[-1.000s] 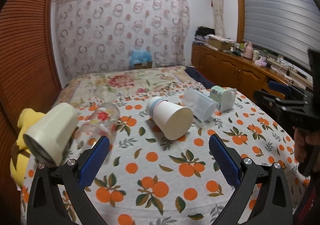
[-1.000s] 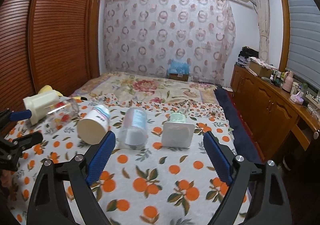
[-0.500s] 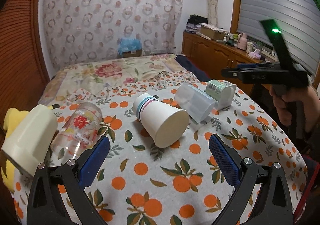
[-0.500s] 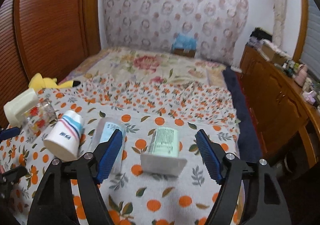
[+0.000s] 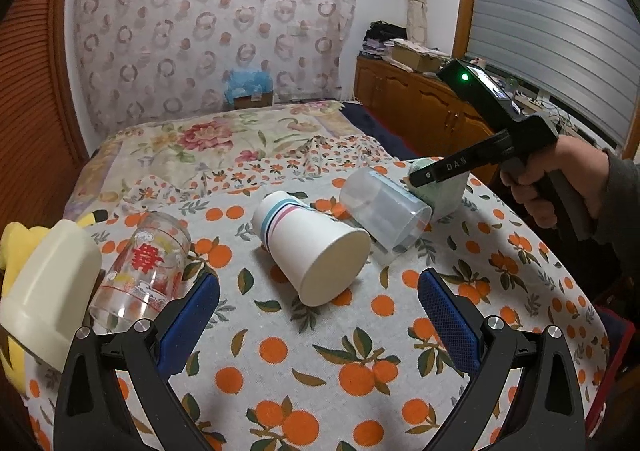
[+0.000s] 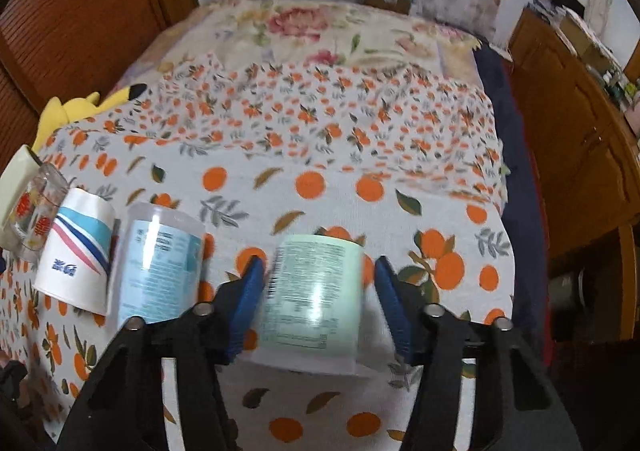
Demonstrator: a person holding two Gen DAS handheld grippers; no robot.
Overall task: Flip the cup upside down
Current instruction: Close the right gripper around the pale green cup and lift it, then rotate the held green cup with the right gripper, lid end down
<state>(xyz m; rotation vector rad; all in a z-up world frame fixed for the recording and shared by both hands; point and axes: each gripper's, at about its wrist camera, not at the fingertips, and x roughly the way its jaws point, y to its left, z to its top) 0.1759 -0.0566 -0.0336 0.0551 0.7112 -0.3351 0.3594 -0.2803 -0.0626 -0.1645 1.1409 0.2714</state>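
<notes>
L wrist cam sits low at the bed's (image 5: 280,371) near edge, facing the curtain (image 5: 208,31), row of cups mid-range. R wrist cam tilts down, close over the green cup (image 6: 316,291). Both share cup row & bed.

cloth (image 5: 360,351): white, orange-fruit print | paper cup (image 5: 312,243): white, blue-pink stripes | cup (image 6: 316,291): mint-green label

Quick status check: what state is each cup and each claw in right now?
Green-label cup: on its side, between the right claw's fingers.
Clear blue-label cup: on its side.
Paper cup: on its side.
Printed glass: on its side.
Cream cup: on its side.
Right claw: open, straddling the cup.
Left claw: open, empty.
</notes>
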